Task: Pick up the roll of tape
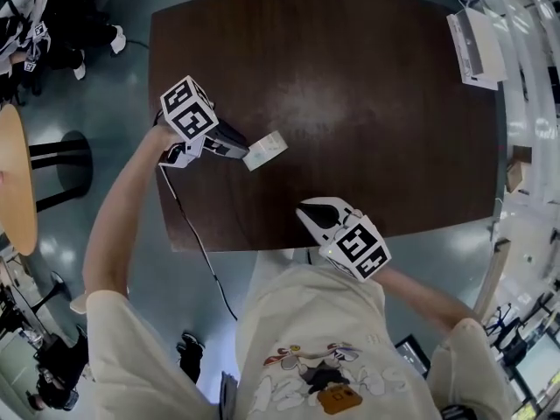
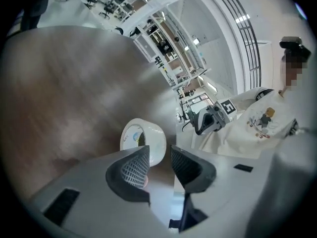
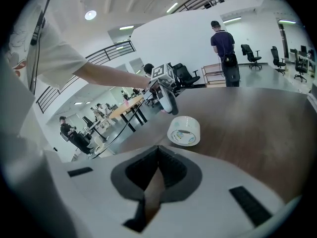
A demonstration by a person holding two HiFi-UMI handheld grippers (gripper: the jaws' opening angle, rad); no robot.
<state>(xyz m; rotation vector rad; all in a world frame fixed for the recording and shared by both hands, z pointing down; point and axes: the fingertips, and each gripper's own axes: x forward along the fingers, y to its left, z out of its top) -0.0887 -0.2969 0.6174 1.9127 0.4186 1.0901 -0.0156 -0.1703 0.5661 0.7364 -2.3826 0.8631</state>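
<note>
1. Your left hand-held gripper has its jaws apart with nothing between them. It points down at the table.
2. The tape stands on its edge on the table just ahead of those jaws. It is not yet between them. In the left gripper view it sits off toward the jaw on the picture's left, whose tip overlaps its lower part.
3. Centre the tape in the gap before you close. It looks easiest to slide one pad into the core and the other outside the wall, then squeeze on the band.
4. Go in low and slow. An upright roll will likely tip or roll away if a jaw tip nudges it first.
5. Your right hand-held gripper is closed and empty. It hangs over the near table edge, well apart from the tape and out of the way.
6. The cable from the left hand-held gripper drops over the table's side, so mind that it does not snag as you lift.
7. A white box lies at the far corner, well clear of the tape.
8. A person stands beyond the table and is no obstacle.
</note>
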